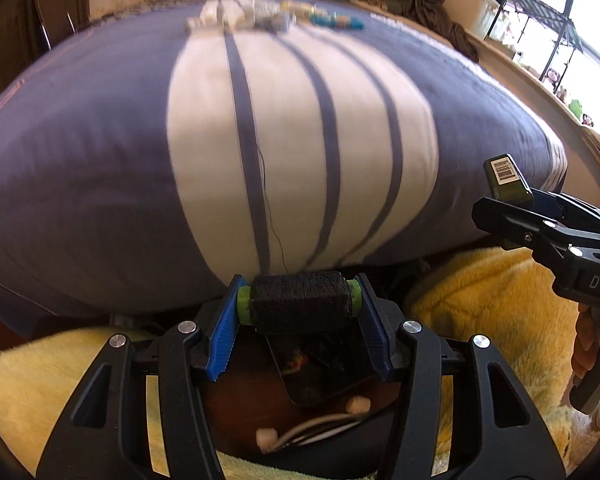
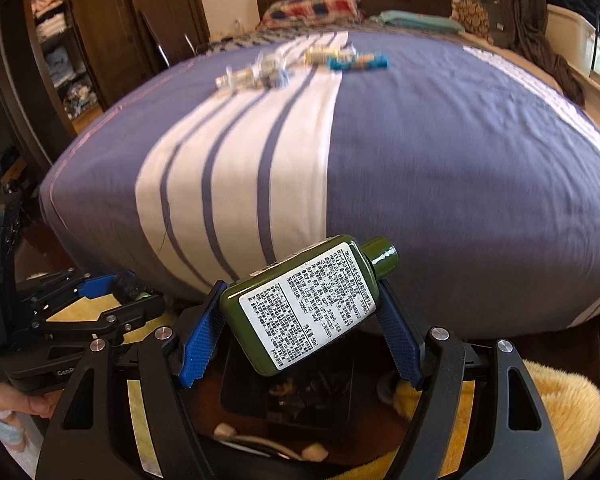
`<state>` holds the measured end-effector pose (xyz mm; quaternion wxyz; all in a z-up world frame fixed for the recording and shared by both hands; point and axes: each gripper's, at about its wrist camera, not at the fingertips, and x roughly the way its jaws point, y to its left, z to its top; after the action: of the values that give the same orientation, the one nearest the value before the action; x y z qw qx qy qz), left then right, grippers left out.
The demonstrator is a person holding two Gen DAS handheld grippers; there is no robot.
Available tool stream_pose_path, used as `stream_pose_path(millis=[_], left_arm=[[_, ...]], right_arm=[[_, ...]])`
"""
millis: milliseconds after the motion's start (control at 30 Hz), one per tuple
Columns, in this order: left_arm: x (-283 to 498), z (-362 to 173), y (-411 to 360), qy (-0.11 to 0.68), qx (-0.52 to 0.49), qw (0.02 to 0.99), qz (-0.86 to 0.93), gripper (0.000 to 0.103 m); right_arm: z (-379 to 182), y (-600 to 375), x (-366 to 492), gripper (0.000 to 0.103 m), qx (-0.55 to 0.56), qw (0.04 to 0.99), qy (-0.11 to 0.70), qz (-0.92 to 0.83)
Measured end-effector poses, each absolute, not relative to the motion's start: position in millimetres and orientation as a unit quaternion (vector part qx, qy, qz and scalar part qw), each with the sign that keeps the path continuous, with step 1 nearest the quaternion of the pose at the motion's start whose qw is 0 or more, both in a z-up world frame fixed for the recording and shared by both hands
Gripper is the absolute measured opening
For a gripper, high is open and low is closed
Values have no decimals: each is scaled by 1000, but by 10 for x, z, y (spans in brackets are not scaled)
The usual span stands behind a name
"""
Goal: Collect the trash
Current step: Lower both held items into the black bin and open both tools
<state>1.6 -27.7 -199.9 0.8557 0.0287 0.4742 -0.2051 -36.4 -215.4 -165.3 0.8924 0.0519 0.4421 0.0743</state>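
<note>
My left gripper is shut on a spool of black thread with green ends, its blue pads pressing both ends. A loose thread trails from it up over the bed. My right gripper is shut on a dark green bottle with a white printed label, cap pointing right. Both hang over a black bin on the floor at the foot of the bed. The bottle and right gripper show at the right of the left wrist view; the left gripper with the spool shows at the left of the right wrist view.
A bed with a purple and white striped cover fills the view ahead. Several small items and blue packets lie far up on it. A yellow fluffy rug lies around the bin. A wooden wardrobe stands left.
</note>
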Motion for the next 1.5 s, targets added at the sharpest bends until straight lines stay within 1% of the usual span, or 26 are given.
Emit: stream_pose_path(millis=[433, 633, 833, 1000, 1067, 1133, 1300, 1500], left_arm=[[120, -2861, -416, 573, 26, 790, -215, 52], [168, -3091, -461, 600, 25, 768, -221, 52], [199, -3178, -533, 615, 23, 754, -231, 52], [218, -3194, -506, 621, 17, 749, -229, 60], [216, -3180, -501, 620, 16, 750, -229, 65], [209, -3161, -501, 619, 18, 752, -226, 67], [190, -3068, -482, 610, 18, 760, -222, 68], [137, -2868, -448, 586, 28, 781, -214, 73]], right_arm=[[-2596, -2070, -207, 74, 77, 830, 548, 71], [-2814, -2050, -97, 74, 86, 813, 571, 69], [-2823, -2040, 22, 75, 92, 807, 579, 71], [-2811, -2063, 53, 75, 94, 805, 582, 71], [-2809, -2072, 63, 80, 93, 806, 580, 69], [-2784, -2082, 61, 82, 95, 810, 575, 69], [-2689, -2115, 35, 82, 92, 820, 562, 61], [-2536, -2191, -40, 86, 76, 836, 542, 34]])
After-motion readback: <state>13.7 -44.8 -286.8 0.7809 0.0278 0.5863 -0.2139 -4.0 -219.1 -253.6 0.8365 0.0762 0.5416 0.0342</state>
